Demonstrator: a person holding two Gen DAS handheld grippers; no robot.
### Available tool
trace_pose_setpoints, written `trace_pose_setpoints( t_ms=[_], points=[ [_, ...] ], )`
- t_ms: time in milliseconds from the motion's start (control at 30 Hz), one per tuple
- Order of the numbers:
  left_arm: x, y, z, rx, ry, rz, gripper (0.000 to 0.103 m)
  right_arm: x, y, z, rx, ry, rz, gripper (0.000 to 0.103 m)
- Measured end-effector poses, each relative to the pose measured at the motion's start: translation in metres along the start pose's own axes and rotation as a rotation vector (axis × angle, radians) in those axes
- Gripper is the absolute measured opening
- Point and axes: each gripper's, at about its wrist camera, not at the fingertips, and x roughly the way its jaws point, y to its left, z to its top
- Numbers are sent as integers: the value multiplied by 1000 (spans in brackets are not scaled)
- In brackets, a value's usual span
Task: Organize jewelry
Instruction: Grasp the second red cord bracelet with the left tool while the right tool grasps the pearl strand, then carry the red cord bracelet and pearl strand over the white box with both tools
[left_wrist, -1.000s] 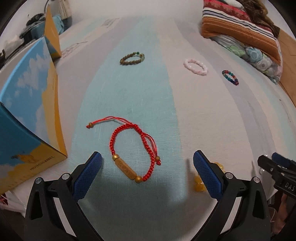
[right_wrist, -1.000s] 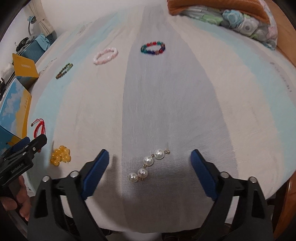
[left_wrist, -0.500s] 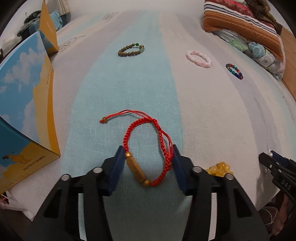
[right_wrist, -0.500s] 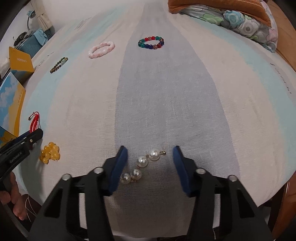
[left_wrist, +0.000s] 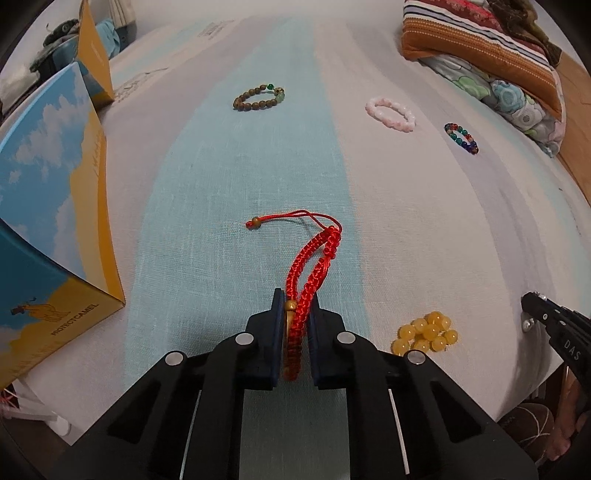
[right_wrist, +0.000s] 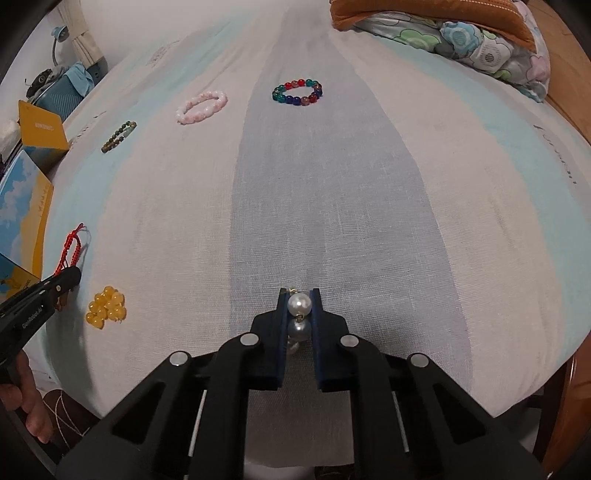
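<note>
My left gripper (left_wrist: 295, 306) is shut on the red braided bracelet (left_wrist: 310, 258), whose gold bead sits between the jaws while its cord tail lies on the cloth ahead. My right gripper (right_wrist: 299, 295) is shut on the pearl strand (right_wrist: 299, 304). On the striped cloth lie a yellow bead bracelet (left_wrist: 424, 332) between the two grippers, a brown bead bracelet (left_wrist: 258, 98), a pink bead bracelet (left_wrist: 390, 113) and a multicolour bead bracelet (right_wrist: 297, 92). The left gripper also shows in the right wrist view (right_wrist: 70, 277) at the left edge.
A blue and yellow cardboard box (left_wrist: 48, 221) stands open at the left of the cloth. Folded striped and floral bedding (left_wrist: 498, 55) lies at the far right. The cloth's near edge (right_wrist: 369, 443) drops off just under the grippers.
Both grippers went from wide open to shut: the left closed on the red bracelet, squeezing its loop narrow, and the right closed on the pearl strand.
</note>
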Motion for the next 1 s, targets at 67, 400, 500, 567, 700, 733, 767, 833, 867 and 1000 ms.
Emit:
trace_pose_setpoints(
  t_ms=[67,400,500,567,700,733,767,833,867,1000],
  points=[
    [-2,0,0,0,-1,0,11,-1,-1,-1,2,-1,4,10],
    [-11,-3,3,11,-13,-3,11,-10,-2,-1,8,-23,18,10],
    [-17,-3,5,15,-23,-2,11,-16,-1,1,4,-37,19,10],
    [-20,-3,5,11,-28,-6,11,-18,1,2,-6,-39,19,10],
    [-28,-4,6,19,-42,-4,11,-25,3,5,-10,-55,18,10],
    [-30,-4,6,18,-46,-4,11,-28,3,5,-10,-61,19,10],
    [-33,-3,7,20,-50,-3,11,-30,4,6,-12,-66,19,10],
    [-38,-3,9,23,-57,-1,11,-33,6,8,-13,-72,19,10],
    [-40,-3,9,22,-60,-1,11,-35,6,9,-14,-75,20,10],
    [-49,-1,12,21,-70,3,11,-42,10,14,-19,-86,21,10]
  ],
)
